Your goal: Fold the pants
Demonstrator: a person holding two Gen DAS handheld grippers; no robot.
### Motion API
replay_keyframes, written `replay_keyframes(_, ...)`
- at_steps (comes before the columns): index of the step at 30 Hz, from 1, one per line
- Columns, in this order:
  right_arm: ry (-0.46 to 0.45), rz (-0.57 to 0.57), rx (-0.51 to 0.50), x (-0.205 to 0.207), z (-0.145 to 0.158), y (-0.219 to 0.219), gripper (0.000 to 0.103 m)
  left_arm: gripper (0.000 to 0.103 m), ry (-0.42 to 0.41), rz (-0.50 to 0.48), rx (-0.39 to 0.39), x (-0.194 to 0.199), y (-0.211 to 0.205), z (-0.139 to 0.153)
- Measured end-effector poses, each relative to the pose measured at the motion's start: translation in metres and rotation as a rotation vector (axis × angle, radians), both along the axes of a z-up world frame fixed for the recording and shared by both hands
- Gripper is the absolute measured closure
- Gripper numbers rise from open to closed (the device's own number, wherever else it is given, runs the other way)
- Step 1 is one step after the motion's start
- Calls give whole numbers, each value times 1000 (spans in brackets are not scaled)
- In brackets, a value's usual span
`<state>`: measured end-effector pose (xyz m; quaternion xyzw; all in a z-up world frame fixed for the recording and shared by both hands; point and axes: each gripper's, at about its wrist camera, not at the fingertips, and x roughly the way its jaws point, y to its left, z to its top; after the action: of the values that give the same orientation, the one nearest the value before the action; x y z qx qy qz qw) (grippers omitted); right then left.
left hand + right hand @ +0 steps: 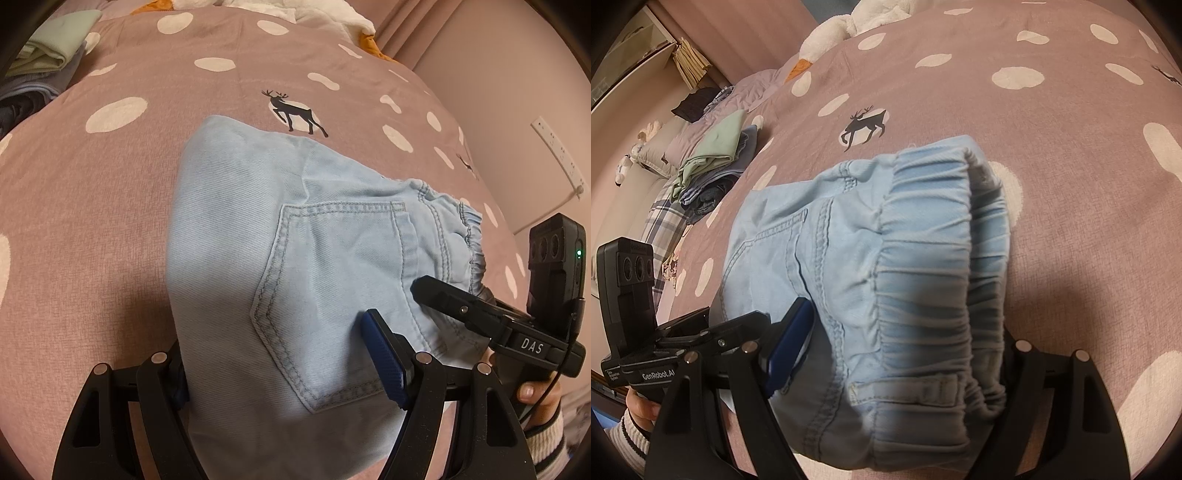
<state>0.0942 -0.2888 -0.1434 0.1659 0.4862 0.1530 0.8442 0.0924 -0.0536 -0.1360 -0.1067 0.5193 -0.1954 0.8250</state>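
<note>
Pants (295, 240): light-blue denim, already folded into compact bundle, lying on pink dotted bed (92, 221), back pocket up, elastic waistband (934, 266) toward right side. Left gripper (280, 373) fingers spread wide, straddling near edge of bundle, blue pad (384, 358) resting on denim. Right gripper (894, 354) fingers likewise spread around waistband end, not pinching. Likely bracketing bundle from both sides to square or lift it. Stack of folded clothes (713, 166) well apart, probable destination.

Bedspread (110, 206) open; clothes pile (713, 166) aside
</note>
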Motion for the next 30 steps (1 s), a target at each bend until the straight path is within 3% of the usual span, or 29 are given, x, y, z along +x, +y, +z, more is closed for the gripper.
replay_keyframes(5, -6, -16, -43, -2, 3, 6, 25, 27, -8, 4, 23, -1, -4, 1)
replay_keyframes(8, -20, -36, -88, -4, 9, 9, 37, 28, -16, 10, 53, -2, -7, 3)
replay_keyframes(12, -98, -9, -156, -11, 26, 19, 52, 48, -67, 3, 98, -6, -11, 14)
replay_keyframes(15, -156, 2, -158, -13, 42, 24, 60, 56, -101, 17, 82, -6, -7, 26)
replay_keyframes(17, -199, 13, -142, -11, 54, 27, 60, 57, -123, 16, 52, -4, -4, 37)
replay_keyframes(22, -265, 64, -157, 2, 70, 47, 62, 57, -199, 34, 91, 10, 4, 58)
replay_keyframes(30, -310, 111, -126, 44, 76, 78, 62, 57, -200, 97, 110, 46, 41, 61)
